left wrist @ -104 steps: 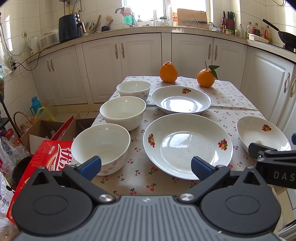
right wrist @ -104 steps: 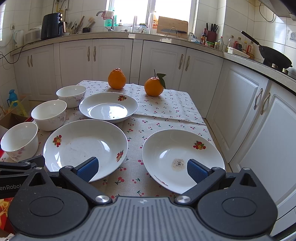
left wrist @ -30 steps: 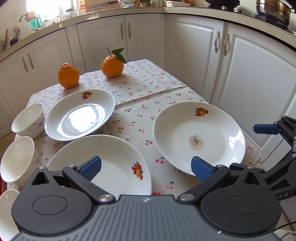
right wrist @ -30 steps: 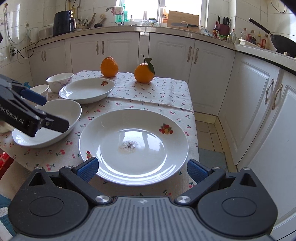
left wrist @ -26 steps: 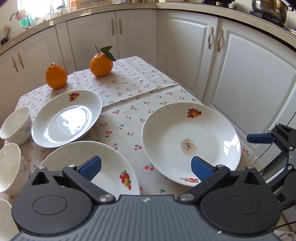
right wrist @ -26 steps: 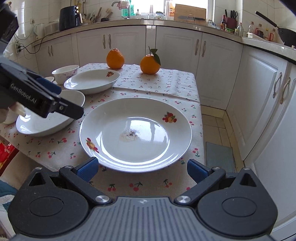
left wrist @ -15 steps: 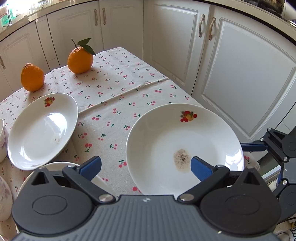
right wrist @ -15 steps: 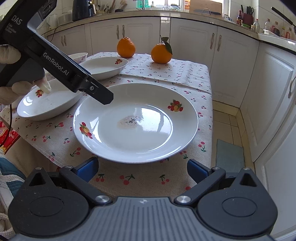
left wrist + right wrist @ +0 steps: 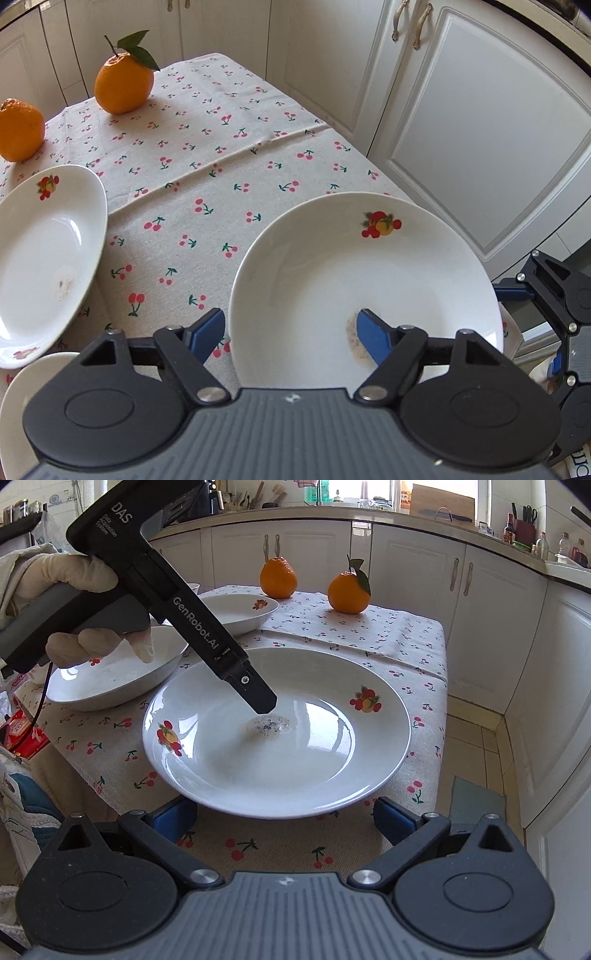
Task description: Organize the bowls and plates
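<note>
Room: kitchen, white cabinets (image 9: 413, 576) along two walls, worktop with window behind, tiled floor on the right.

Table (image 9: 373, 635): cherry-print cloth, creased across the middle. Two oranges (image 9: 348, 592) at the far end, one with a leaf.

Plate (image 9: 280, 760): near right corner of the table, fruit decals on the rim, a dark speckled smear at its centre. Second plate (image 9: 110, 675) just left of it, third plate (image 9: 44, 243) further back. Bowls mostly hidden behind the left hand (image 9: 74, 590); only a rim shows.

Left gripper (image 9: 290, 328): jaws closing astride the plate's near-left rim, one finger inside over the smear, one outside over the cloth. Pads do not press on the rim. In the right wrist view only one finger shows, tip just above the smear.

Right gripper (image 9: 284, 819): jaws spread wide at the plate's near edge, fingertips partly under the rim; contact cannot be told.

Cut off: red carton at lower left, print unreadable.

Writing on the left gripper: "DAS", "GenRobot.AI".
</note>
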### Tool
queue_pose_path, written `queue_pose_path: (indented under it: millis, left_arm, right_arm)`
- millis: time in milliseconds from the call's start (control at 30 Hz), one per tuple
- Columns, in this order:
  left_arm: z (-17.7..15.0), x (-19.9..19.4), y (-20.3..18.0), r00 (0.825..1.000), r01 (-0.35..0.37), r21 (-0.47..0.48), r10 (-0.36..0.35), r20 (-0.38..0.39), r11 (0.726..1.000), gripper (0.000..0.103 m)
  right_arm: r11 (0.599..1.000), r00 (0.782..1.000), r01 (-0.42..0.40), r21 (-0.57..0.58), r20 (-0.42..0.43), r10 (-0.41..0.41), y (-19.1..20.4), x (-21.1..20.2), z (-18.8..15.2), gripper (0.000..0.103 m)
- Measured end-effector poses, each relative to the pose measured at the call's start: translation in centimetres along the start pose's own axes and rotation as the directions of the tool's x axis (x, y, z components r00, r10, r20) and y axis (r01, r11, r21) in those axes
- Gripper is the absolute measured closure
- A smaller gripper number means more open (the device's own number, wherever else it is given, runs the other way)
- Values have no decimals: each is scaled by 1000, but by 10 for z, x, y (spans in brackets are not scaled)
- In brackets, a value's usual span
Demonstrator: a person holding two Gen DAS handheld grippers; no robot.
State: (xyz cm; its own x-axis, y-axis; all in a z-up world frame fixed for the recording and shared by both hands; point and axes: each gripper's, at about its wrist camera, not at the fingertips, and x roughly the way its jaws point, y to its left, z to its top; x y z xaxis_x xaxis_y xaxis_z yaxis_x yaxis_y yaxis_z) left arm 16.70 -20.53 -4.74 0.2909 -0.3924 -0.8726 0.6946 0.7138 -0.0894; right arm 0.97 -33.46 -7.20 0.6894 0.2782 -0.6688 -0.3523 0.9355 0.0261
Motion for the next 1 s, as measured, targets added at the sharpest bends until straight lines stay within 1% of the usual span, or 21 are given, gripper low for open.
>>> queue_pose_path:
  millis: [100, 200, 400, 500, 667, 867, 1000]
  left_arm:
    - [3, 4, 1, 1000, 13, -3, -13, -12, 1000, 36]
    - [6, 5, 1, 1000, 23, 0, -23, -10, 1000, 39]
    - [10, 6, 3, 999, 35, -4, -35, -15, 999, 40]
    - [10, 5, 3, 999, 29, 2, -29, -13, 1000, 43]
    - [11, 4, 4, 1000, 22, 4, -22, -12, 1000, 43]
    - [17, -2, 11, 1000, 6, -8, -6, 20, 1000, 44]
    - [25, -1, 19, 999, 0, -24, 1, 43, 1000, 44]
  right_arm:
    - [1000, 1000, -19, -7, 1, 19, -3, 2, 2, 0]
    - [999, 999, -33, -20, 3, 34, -4, 3, 2, 0]
    - [998, 999, -50, -33, 0, 50, -4, 5, 4, 0]
    - [998, 999, -48, -36, -8, 48, -4, 5, 6, 1]
    - [998, 999, -39, -46, -21, 38, -3, 7, 8, 1]
    - [998, 999, -38, -43, -8, 37, -8, 8, 17, 1]
    - [997, 1000, -26, -67, 10, 27, -12, 11, 25, 1]
